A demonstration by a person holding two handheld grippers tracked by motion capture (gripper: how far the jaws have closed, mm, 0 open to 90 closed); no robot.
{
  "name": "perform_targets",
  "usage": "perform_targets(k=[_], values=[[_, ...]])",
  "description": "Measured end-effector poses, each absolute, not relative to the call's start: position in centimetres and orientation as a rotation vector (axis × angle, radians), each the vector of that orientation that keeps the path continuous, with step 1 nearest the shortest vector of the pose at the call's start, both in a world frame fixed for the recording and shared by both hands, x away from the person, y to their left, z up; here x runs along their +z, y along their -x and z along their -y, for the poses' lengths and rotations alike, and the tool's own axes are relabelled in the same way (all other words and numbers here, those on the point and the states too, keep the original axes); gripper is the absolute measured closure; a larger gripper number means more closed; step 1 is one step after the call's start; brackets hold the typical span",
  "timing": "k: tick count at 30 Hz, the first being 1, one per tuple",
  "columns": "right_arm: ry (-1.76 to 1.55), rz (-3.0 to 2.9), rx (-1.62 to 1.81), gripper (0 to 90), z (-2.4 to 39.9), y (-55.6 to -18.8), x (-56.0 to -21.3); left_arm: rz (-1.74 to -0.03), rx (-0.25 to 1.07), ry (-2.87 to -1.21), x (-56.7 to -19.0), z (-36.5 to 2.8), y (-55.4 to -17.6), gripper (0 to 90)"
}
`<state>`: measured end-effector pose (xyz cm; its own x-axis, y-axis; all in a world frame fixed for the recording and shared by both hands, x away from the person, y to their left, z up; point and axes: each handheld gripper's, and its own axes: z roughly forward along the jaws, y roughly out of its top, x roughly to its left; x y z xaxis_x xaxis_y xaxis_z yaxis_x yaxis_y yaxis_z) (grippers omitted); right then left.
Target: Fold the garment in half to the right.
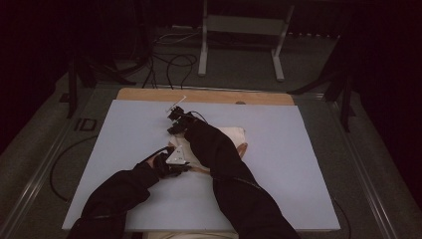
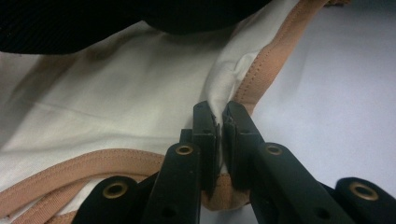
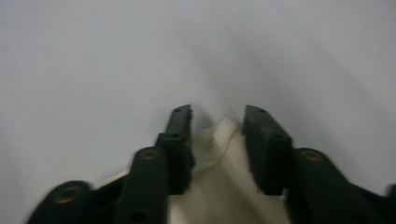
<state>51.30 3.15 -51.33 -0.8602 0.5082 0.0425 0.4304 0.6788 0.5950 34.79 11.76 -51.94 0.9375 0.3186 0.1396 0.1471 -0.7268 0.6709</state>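
Observation:
A cream cloth (image 1: 234,137) with a tan trimmed edge lies bunched at the middle of the pale blue board (image 1: 288,164), partly under my right forearm. My left gripper (image 1: 189,167) is at the cloth's near left side. In the left gripper view the left gripper (image 2: 219,116) is shut on a pinched fold of the cloth (image 2: 116,102) beside its tan trim (image 2: 271,60). My right gripper (image 1: 173,129) reaches to the cloth's far left corner. In the right gripper view the right gripper (image 3: 217,114) straddles that corner of the cloth (image 3: 219,186), and a gap shows beside one pad.
A bare wooden strip (image 1: 209,95) runs along the board's far edge. Beyond the table stand a grey metal frame (image 1: 244,25) and loose cables (image 1: 169,62) on the floor. A black sleeve (image 2: 93,18) crosses the top of the left gripper view.

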Motion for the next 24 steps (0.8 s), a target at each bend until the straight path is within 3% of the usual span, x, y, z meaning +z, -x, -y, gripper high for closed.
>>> perform_targets(k=[5,8,24], values=[[-0.775,-2.776,0.918,81.7,-3.3,-51.2,-51.2,-0.333,0.317,-2.387,-51.9,-11.8,-34.8,85.2],[-0.760,-2.783,0.904,86.2,-3.4,-51.1,-51.1,-0.340,0.313,-2.382,-52.0,-11.8,-34.8,85.5],[-0.749,-2.745,0.998,87.6,-2.0,-50.6,-49.2,-0.310,0.327,-2.408,-51.1,-11.6,-34.5,85.9]])
